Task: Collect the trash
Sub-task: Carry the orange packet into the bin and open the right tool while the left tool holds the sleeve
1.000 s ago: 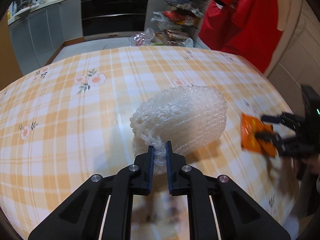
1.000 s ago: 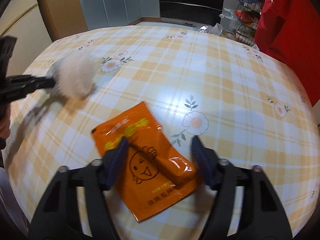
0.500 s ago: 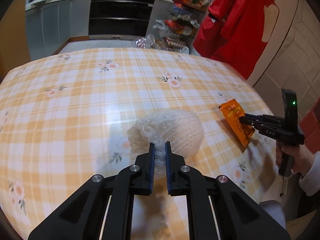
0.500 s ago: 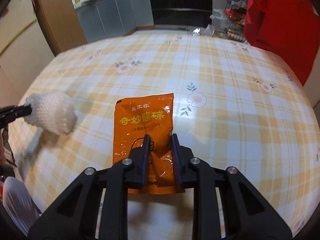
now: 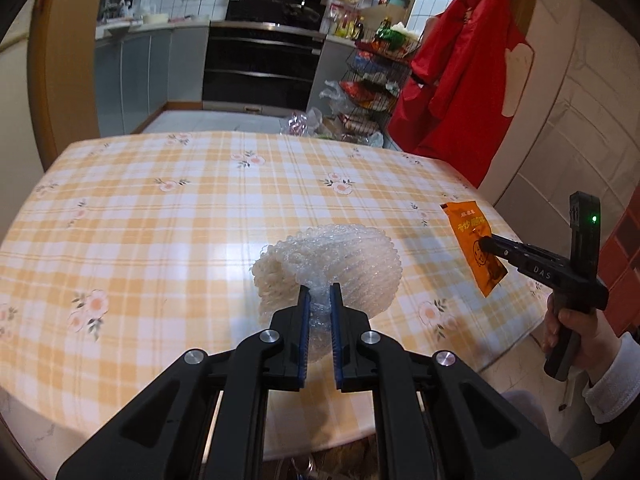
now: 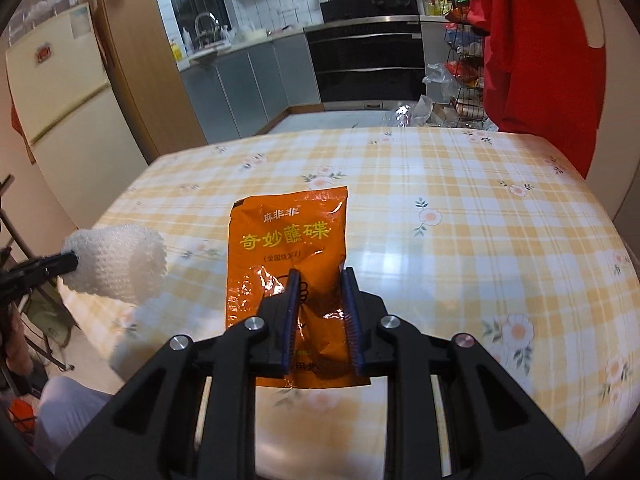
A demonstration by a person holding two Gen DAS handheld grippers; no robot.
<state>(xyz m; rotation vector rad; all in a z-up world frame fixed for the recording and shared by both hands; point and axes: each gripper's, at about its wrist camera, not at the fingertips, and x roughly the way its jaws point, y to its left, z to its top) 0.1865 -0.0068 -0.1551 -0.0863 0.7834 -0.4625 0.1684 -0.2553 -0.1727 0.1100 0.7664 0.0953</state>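
Left tongs [image 5: 319,298] grip bubble wrap [image 5: 340,264]; right tongs [image 6: 320,284] pinch orange sachet [image 6: 286,240], both above checked surface [image 5: 160,220]

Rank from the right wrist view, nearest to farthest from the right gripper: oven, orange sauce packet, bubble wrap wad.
1. orange sauce packet, clamped in the right gripper.
2. bubble wrap wad, off left, in the left gripper.
3. oven, beyond the table's far edge.

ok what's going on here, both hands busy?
Yes. A person is clearing trash off the checked table with a tool in each hand. The left tool is shut on a wad of bubble wrap; the right tool is shut on an orange sauce packet. Both pieces are held above the tabletop.
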